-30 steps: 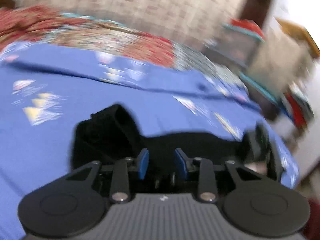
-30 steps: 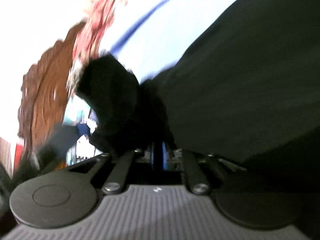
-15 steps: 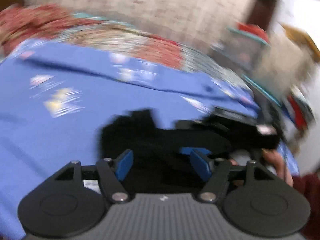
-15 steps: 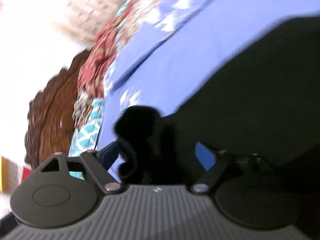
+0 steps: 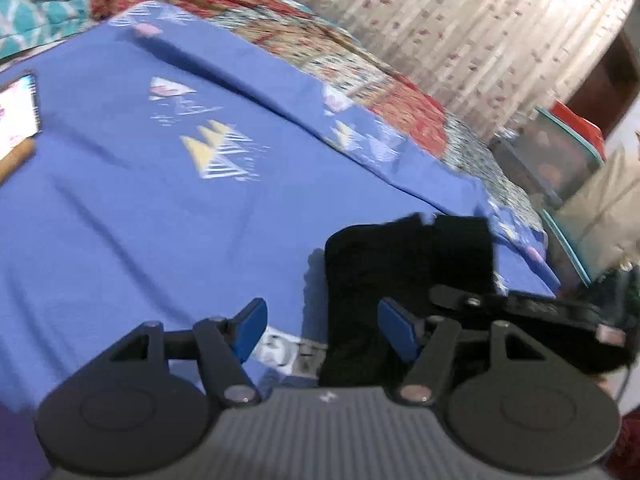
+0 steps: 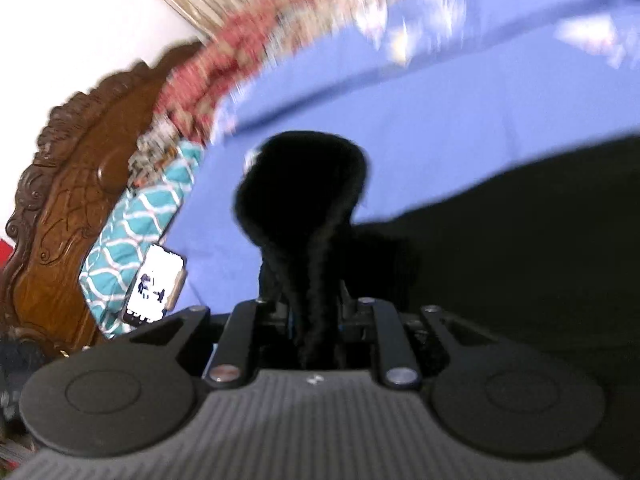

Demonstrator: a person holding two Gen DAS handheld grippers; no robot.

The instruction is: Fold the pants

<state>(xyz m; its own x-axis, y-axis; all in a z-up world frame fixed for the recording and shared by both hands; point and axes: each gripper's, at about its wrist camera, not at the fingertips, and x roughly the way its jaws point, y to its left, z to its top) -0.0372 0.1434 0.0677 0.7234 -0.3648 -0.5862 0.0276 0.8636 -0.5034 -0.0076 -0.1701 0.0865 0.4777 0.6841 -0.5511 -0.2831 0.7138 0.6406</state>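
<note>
your right gripper [image 6: 316, 320] has just closed its jaws narrow on a bunched fold of the soft black pants [image 6: 500, 264], which loops up beyond its tips. your left gripper [image 5: 322, 330] stands wide, its jaws having just been opening; the pants' edge lies between them, unpressed. past it, smooth blue sheet [image 5: 120, 220] lies open. only the right wrist view shows the carved wooden headboard [image 6: 68, 184].
</note>
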